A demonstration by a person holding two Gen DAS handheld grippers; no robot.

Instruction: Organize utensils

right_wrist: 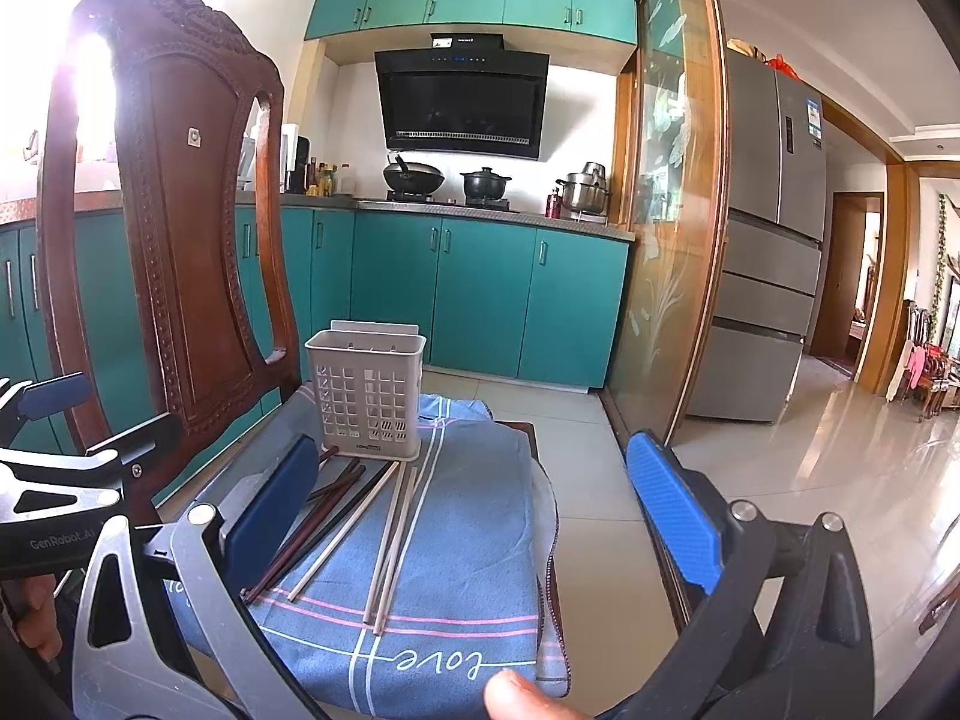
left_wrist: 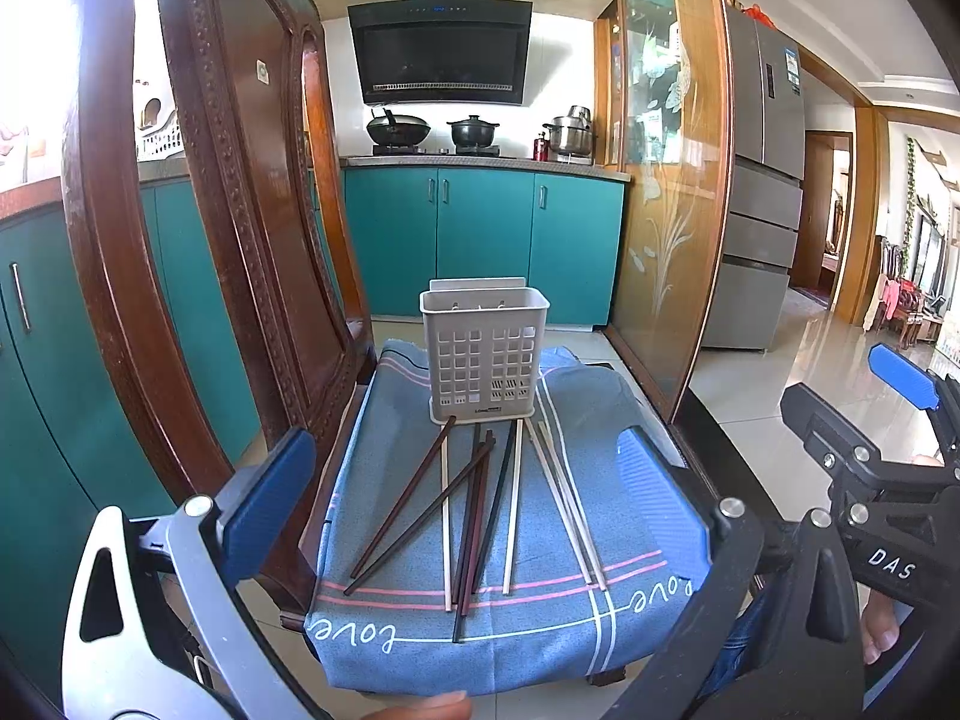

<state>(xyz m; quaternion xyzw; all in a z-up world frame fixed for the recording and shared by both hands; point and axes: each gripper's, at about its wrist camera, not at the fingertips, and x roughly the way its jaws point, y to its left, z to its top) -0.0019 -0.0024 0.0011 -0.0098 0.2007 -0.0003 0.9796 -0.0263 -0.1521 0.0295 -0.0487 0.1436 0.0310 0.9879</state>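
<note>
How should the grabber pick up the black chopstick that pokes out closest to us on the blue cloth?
Probably near its low end. The black chopstick lies flat on the blue cloth, and that end sticks out past the other chopsticks, so nothing crowds it there. Come straight down from above with the open left gripper, one finger on each side of the thin stick.

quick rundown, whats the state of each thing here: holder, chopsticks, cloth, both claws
utensil holder: upright, looks empty
chopsticks: loose, flat on the cloth, some crossed
blue cloth: draped over the chair seat
left claw: open, holding nothing
right claw: open, holding nothing
</note>
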